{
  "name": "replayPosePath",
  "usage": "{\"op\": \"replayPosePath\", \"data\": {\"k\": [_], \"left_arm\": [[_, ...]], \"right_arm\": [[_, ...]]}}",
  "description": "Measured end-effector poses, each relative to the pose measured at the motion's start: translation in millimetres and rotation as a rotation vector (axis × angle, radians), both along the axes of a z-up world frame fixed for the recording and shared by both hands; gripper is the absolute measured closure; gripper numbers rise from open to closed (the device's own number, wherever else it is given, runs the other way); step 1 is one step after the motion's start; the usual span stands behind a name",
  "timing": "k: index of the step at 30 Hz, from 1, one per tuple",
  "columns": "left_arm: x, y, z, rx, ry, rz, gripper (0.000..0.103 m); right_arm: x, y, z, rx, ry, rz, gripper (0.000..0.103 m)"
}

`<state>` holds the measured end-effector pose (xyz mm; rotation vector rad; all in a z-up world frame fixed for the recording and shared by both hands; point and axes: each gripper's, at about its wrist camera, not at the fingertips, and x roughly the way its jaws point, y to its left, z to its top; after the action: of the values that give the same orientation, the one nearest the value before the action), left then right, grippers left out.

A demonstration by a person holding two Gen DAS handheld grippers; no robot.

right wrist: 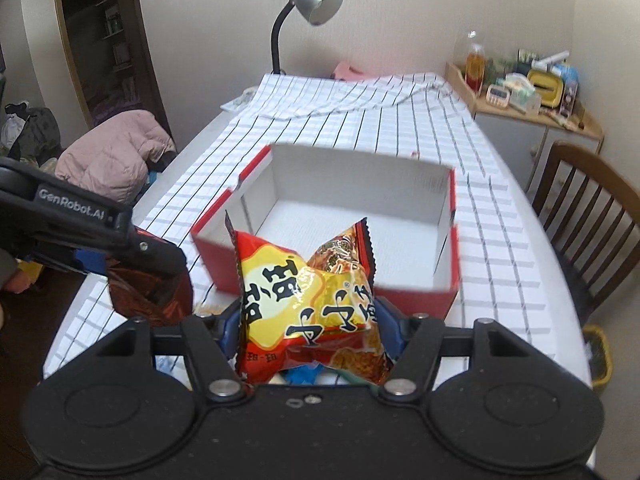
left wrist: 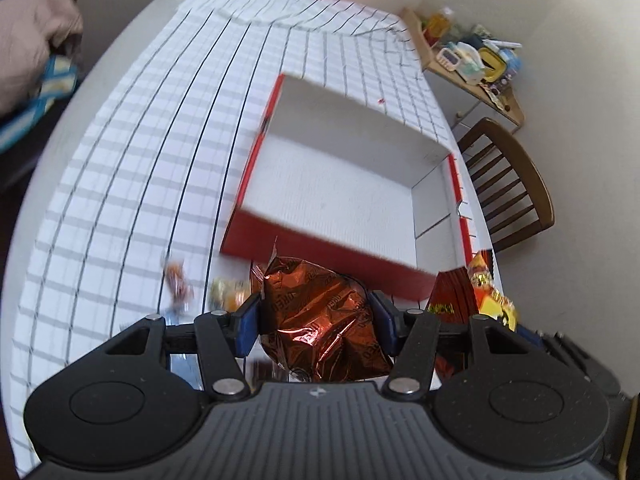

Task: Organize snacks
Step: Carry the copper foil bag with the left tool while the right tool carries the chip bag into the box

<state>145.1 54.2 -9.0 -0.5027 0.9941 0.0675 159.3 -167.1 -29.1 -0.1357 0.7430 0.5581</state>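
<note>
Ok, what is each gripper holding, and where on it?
Left gripper pinches the copper foil packet across its middle. Right gripper clamps the yellow-red snack bag at its lower half.

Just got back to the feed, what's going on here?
Both grippers are holding snacks above the checked tablecloth. The left gripper clamps a shiny brown packet; the right gripper clamps a yellow-and-red packet. The red box ahead is empty, and a few small snacks lie beside it.

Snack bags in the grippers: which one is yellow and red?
The printed yellow-and-red bag, held by the right gripper. The left gripper holds a shiny copper-brown foil bag.
</note>
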Motion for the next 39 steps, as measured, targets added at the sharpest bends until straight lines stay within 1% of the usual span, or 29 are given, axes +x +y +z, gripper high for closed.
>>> {"op": "replayPosePath", "data": {"k": [3, 5, 9, 13, 16, 20, 23, 26, 31, 39], "left_arm": [[14, -8, 14, 0.073, -0.031, -0.031, 0.047], [24, -11, 21, 0.105, -0.045, -0.044, 0.047], [49, -17, 29, 0.178, -0.049, -0.062, 0.047], [73, -23, 31, 0.223, -0.04, -0.099, 0.047], [90, -28, 30, 0.273, -0.031, -0.111, 0.047], [113, -37, 29, 0.328, -0.023, -0.147, 0.047], [130, -41, 22, 0.35, 0.0, -0.169, 0.047], [150, -42, 11, 0.373, 0.036, -0.166, 0.047], [176, -41, -10, 0.384, 0.093, -0.156, 0.047], [205, -49, -45, 0.425, 0.172, -0.168, 0.047]], "right_arm": [[13, 0, 4, -0.01, -0.015, -0.008, 0.039], [24, 0, 5, -0.012, -0.019, -0.013, 0.039], [45, 2, 7, -0.024, -0.031, -0.017, 0.039], [64, 4, 6, -0.044, -0.045, -0.017, 0.039], [78, 6, 3, -0.064, -0.047, -0.018, 0.039], [95, 12, -2, -0.109, -0.054, -0.005, 0.039], [109, 16, -9, -0.138, -0.048, 0.002, 0.039], [121, 20, -19, -0.164, -0.033, 0.005, 0.039], [138, 30, -38, -0.206, -0.001, 0.026, 0.039], [160, 47, -71, -0.269, 0.071, 0.068, 0.039]]}}
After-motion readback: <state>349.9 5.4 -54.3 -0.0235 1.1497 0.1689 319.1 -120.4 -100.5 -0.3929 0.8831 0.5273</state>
